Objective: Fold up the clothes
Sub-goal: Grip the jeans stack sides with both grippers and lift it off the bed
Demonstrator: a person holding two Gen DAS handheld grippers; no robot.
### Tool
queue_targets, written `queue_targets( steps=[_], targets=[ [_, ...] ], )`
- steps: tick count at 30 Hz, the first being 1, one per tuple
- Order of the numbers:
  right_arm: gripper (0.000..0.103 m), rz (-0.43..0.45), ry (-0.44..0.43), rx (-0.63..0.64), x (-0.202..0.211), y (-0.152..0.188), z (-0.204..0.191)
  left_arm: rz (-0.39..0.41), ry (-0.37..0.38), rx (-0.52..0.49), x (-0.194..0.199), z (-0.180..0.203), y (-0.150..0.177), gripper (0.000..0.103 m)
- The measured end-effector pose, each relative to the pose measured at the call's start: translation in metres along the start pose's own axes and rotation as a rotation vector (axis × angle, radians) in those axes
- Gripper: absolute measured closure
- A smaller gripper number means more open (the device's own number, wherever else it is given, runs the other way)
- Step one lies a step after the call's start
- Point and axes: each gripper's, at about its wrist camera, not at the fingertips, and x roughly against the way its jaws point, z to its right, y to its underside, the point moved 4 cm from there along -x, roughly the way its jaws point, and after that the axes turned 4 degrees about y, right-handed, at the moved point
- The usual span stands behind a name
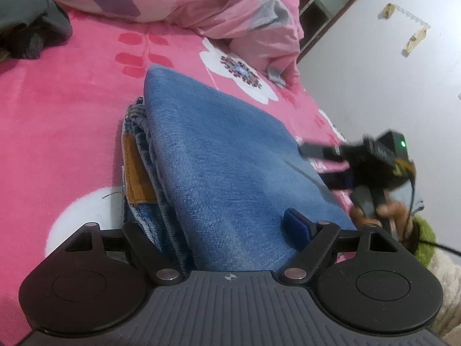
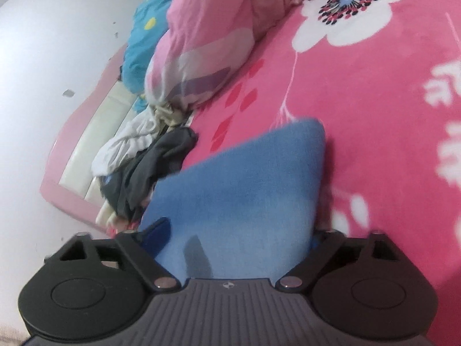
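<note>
Left gripper (image 1: 227, 230) has its fingers spread wide around the near end of the folded blue jeans (image 1: 227, 155); one blue pad (image 1: 294, 225) sits on the denim, the other is hidden under the fold. Right gripper (image 2: 233, 236) is likewise spread across the blue fabric, though that view is blurry, so whether the pads actually touch is hard to say. Jeans lie flat on the pink floral blanket (image 1: 57, 121), waistband patch along their left edge. Plenty of bare blanket to the left and ahead. Dark clothes pile (image 2: 149, 173) sits near the bed's edge, and a pink quilt (image 1: 230, 5) is bunched beyond.
</note>
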Motion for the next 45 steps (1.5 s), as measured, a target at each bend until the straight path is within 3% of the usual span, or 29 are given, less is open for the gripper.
queue_targets(
  steps=[5, 6, 9, 13, 20, 27, 33, 40, 45],
  targets=[
    [0.028, -0.014, 0.009, 0.014, 0.002, 0.005, -0.001, 0.021, -0.029, -0.03, 0.0, 0.004, -0.001, 0.024],
    [0.037, -0.011, 0.047, 0.025, -0.001, 0.003, -0.004, 0.023, -0.06, -0.062, 0.0, 0.01, -0.002, 0.025],
    [0.052, 0.019, 0.172, 0.136, -0.003, 0.002, -0.028, 0.029, -0.149, -0.176, 0.004, 0.028, -0.001, 0.029],
    [0.071, 0.095, 0.219, 0.241, 0.017, 0.008, -0.06, 0.048, -0.164, -0.15, 0.014, 0.033, -0.006, 0.04],
    [0.073, 0.169, 0.308, 0.367, 0.044, 0.022, -0.092, 0.069, -0.106, -0.142, 0.022, 0.057, -0.005, 0.046],
    [0.074, 0.245, 0.369, 0.39, 0.103, 0.031, -0.093, 0.052, 0.001, -0.136, 0.006, 0.094, -0.013, 0.046],
    [0.074, 0.347, 0.433, 0.406, 0.199, 0.019, -0.083, 0.015, 0.151, -0.191, -0.038, 0.166, -0.034, 0.046],
    [0.074, 0.413, 0.631, 0.457, 0.346, -0.035, -0.068, 0.0, 0.35, -0.246, -0.139, 0.291, -0.051, 0.046],
    [0.075, 0.391, 0.694, 0.447, 0.422, -0.068, -0.022, -0.036, 0.467, -0.219, -0.225, 0.36, -0.046, 0.045]
  ],
)
